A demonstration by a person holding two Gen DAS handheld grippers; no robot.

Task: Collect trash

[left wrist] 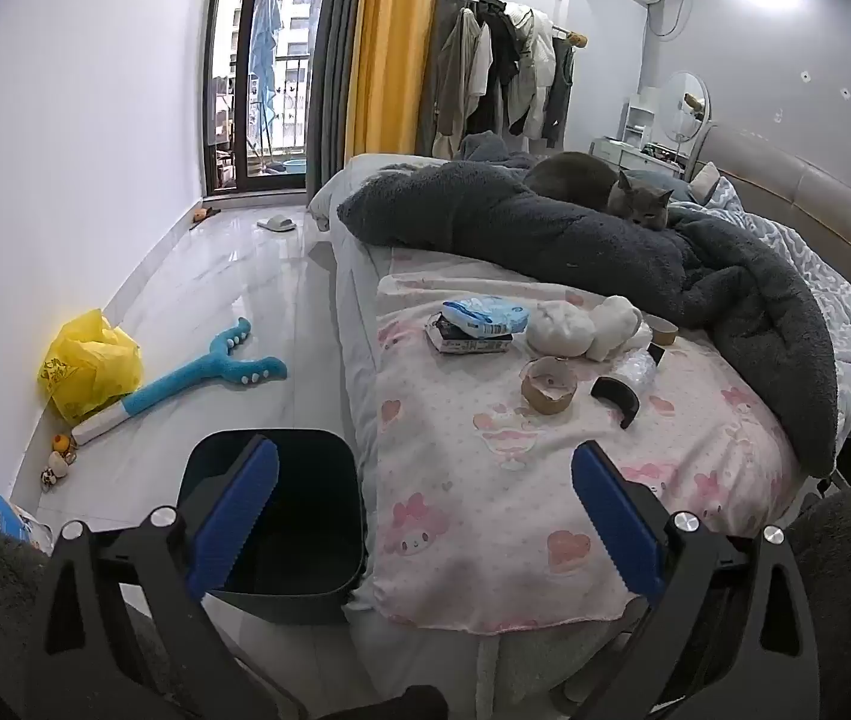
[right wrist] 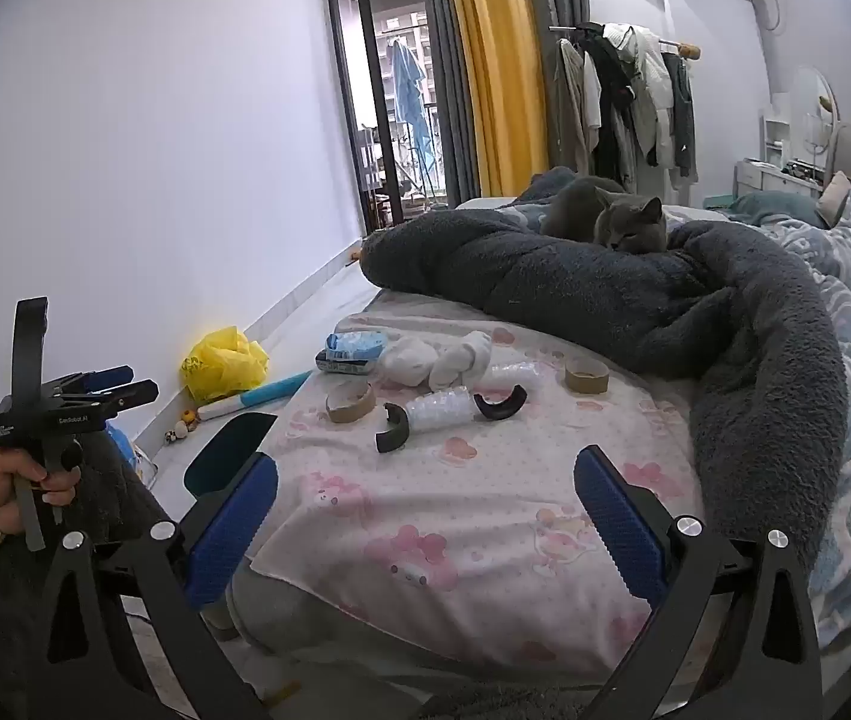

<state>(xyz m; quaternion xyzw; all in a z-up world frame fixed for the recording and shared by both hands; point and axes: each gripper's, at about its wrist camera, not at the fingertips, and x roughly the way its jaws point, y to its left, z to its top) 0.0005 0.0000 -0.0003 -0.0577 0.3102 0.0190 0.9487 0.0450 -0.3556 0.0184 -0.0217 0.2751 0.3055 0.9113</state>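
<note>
Both wrist views look from the bed's near end toward the far balcony door. The left view sits further left, above the black bin (left wrist: pixel 272 516) on the floor. Both share the pink blanket (right wrist: pixel 485 516), its clutter and the grey cat (left wrist: pixel 635 201).

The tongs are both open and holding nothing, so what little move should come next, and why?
Probably reach the right tongs forward to the near curved black piece on the pink printed sheet. It is the closest scrap, nothing covers it, and the dark plastic bin waits beside the bed under the left tongs.
</note>
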